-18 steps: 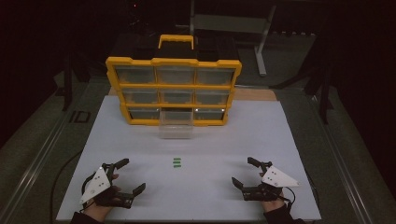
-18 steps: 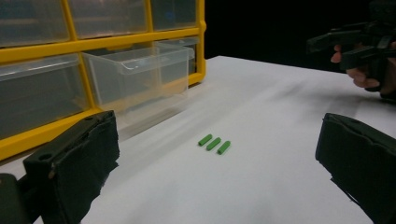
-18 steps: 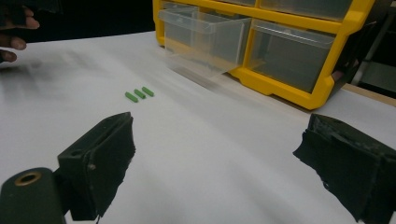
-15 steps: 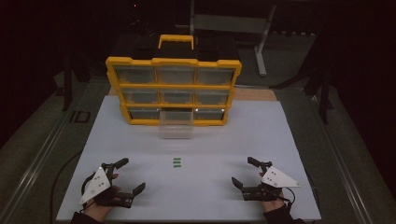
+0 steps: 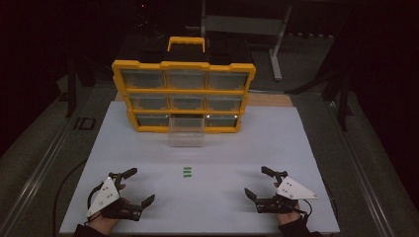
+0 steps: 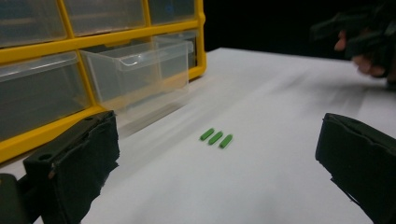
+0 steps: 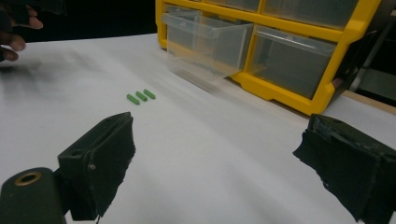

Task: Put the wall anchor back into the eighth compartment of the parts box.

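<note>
Both grippers, left gripper [image 5: 133, 187] and right gripper [image 5: 258, 183], rest at the frame bottom, jaws apart and empty; three green pieces [image 5: 187, 171] at centre probably await the pulled-out drawer [image 5: 186, 131].

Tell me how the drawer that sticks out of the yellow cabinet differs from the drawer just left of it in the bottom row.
The pulled-out drawer, in the middle of the bottom row, juts onto the white table; the bottom-left drawer sits flush in the yellow cabinet. The pulled-out drawer shows its open top and looks empty; the bottom-left drawer shows just its front. Both are clear plastic and look alike in size.
</note>
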Demonstrator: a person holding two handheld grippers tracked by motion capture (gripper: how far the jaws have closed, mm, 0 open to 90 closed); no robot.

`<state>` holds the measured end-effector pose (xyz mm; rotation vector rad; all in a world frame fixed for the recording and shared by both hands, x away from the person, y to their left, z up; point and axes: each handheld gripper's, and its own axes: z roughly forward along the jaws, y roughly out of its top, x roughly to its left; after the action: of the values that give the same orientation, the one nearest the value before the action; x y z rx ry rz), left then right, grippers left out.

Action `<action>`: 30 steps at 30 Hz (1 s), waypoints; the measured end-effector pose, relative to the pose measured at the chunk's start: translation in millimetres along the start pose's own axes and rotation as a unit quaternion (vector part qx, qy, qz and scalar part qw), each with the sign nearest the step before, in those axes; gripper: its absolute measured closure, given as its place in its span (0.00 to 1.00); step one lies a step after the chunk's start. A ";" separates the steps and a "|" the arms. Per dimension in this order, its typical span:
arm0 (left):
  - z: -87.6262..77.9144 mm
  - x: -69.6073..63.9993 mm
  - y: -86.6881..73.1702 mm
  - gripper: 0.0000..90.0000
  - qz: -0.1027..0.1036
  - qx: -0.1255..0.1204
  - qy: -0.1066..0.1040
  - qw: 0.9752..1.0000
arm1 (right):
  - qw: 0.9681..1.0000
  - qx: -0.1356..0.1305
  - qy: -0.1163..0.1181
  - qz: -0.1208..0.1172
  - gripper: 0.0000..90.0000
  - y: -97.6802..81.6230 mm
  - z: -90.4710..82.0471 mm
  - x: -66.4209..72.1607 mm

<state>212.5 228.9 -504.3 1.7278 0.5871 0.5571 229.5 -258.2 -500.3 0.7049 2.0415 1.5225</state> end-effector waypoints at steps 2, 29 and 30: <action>-1.3 1.8 2.3 0.00 -0.015 -0.002 -0.002 1.000 | 1.000 -0.003 -0.002 -0.002 0.10 0.9 -1.2 0.2; 15.4 26.8 105.2 0.00 -0.017 -0.051 -0.116 0.992 | 1.000 -0.021 -0.007 0.005 0.10 8.5 -5.1 1.5; 17.7 27.6 107.8 0.00 -0.015 -0.049 -0.121 0.991 | 1.000 -0.022 -0.005 0.006 0.10 8.4 -5.0 1.4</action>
<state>255.2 211.6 -401.5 1.6602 0.4062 0.3430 226.1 -258.7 -491.1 0.7069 1.9948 1.5619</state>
